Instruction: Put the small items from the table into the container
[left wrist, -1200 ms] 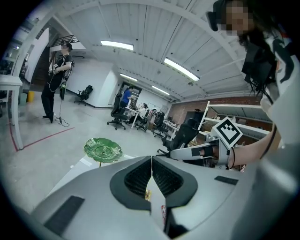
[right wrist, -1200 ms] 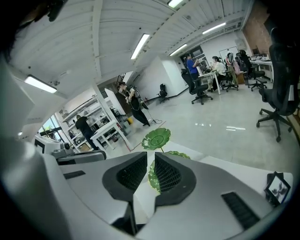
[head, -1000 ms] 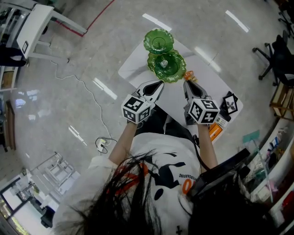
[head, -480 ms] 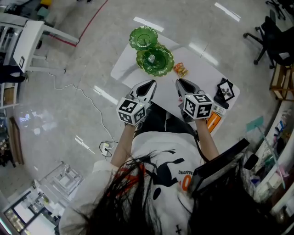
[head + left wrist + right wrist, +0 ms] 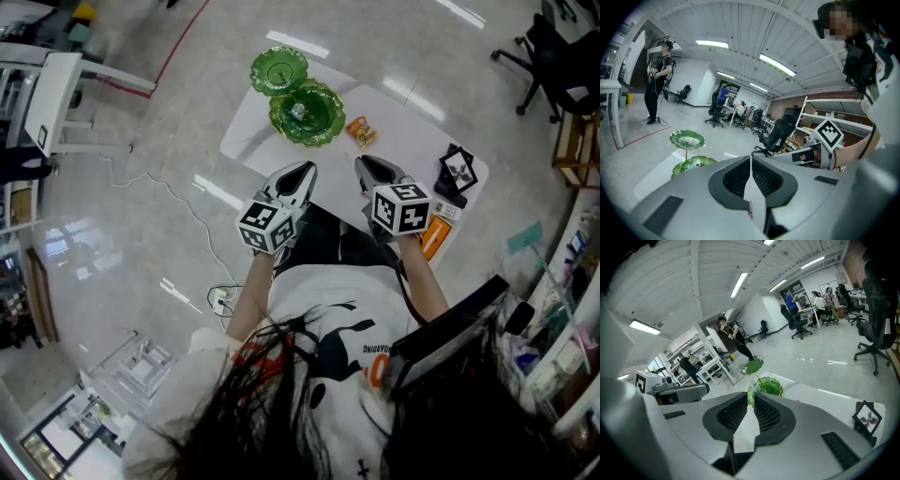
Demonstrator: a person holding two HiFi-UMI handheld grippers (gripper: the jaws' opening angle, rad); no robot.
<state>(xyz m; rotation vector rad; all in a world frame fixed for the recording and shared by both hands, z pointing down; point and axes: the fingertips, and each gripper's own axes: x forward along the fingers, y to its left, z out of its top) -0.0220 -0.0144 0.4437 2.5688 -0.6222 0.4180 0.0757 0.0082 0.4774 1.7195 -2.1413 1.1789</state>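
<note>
Both claws have drawn back toward the wearer since a sec ago, away from the green two-tier leaf dish (image 5: 321, 127) on the white table (image 5: 408, 127). The orange snack packet (image 5: 360, 131) isn't in the dish yet, so pickup's still to do. It lies ahead of the R claw (image 5: 362, 163), near but apart. R claw is ajar a crack & empty; L claw (image 5: 307, 168) is clenched, empty.

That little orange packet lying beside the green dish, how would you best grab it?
Probably from above, pinching across its width. The orange packet lies flat on the white table, just beside the green dish, so only its edges offer a hold. The right gripper is the nearer one; coming in from the person's side, tilted down, should keep it off the dish.
</note>
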